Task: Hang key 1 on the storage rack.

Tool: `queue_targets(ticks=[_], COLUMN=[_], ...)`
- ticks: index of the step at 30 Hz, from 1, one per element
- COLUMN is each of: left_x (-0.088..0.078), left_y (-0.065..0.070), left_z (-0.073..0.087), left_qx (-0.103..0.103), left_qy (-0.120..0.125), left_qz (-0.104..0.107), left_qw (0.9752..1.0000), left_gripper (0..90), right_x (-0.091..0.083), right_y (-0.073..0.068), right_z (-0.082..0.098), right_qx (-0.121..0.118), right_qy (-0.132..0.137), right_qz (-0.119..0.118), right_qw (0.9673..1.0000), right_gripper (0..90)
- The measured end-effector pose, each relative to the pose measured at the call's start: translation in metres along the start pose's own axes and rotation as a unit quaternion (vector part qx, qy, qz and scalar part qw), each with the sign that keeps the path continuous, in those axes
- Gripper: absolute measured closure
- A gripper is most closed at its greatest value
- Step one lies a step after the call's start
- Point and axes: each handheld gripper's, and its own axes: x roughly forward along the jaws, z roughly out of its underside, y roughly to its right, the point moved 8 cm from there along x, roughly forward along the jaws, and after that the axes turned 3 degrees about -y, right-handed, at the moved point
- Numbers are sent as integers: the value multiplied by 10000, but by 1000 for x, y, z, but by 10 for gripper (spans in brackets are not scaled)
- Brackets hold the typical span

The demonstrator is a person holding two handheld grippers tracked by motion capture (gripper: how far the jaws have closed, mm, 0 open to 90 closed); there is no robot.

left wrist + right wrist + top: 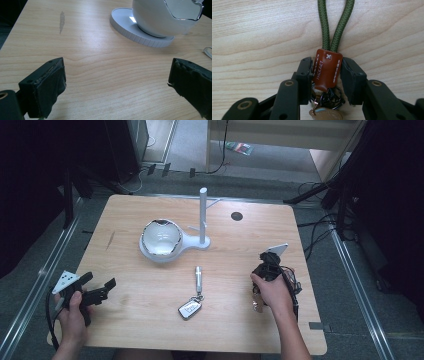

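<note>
Between the pads of the right gripper [327,75] sits the brown leather tab [327,71] of a green cord keychain [334,23], clamped from both sides, cord running away ahead over the wooden table [249,37]. Well to its left, the left gripper [116,82] rests with jaws wide apart, holding nothing, a white bowl stand [150,27] ahead of it.

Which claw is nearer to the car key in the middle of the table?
Right. The right claw is a bit closer to the car key, off to its right, while the left claw sits farther away at the table's left edge.
</note>
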Motion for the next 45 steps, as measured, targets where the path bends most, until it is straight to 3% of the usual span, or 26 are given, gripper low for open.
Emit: queue_targets(ticks=[8, 14, 19, 23, 25, 26, 31, 37, 38, 39, 45], left_x=[0, 0, 1, 1, 1, 1, 1, 1, 1, 1, 1], left_y=[0, 0, 0, 0, 0, 0, 0, -1, 0, 0, 0], left_z=[0, 0, 0, 0, 0, 0, 0, 0, 0, 0, 0], left_qx=[3, 4, -2, -4, 3, 9, 1, 0, 2, 0, 5], left_qy=[-10, -18, -19, -28, -39, -36, -17, -14, -14, -7, -8], left_qz=[5, 5, 6, 7, -2, -1, 14, 10, 10, 10, 2], left_qw=[10000, 10000, 10000, 10000, 10000, 10000, 10000, 10000, 10000, 10000, 10000], left_gripper=[17, 17, 17, 17, 17, 17, 17, 17, 17, 17, 17], right_x=[2, 2, 2, 2, 1, 1, -1, -16, -23, -23, -44], right_y=[0, -1, -3, -2, 0, 0, 5, 4, 5, 5, 3], right_z=[0, 1, 1, 1, 0, 0, 0, 1, -1, -1, -4], right_qx=[-145, -592, -747, -665, -574, -574, -518, -522, -511, -511, -392], right_qy=[51, 101, 103, 112, 180, 180, 453, 956, 1180, 1180, 1699], right_qz=[117, 202, 348, 233, -25, -25, -317, -654, -754, -754, -1255], right_qw=[9998, 9980, 9965, 9975, 9982, 9982, 9971, 9919, 9888, 9888, 9767], right_gripper=[676, 689, 702, 708, 710, 710, 709, 708, 707, 707, 707])
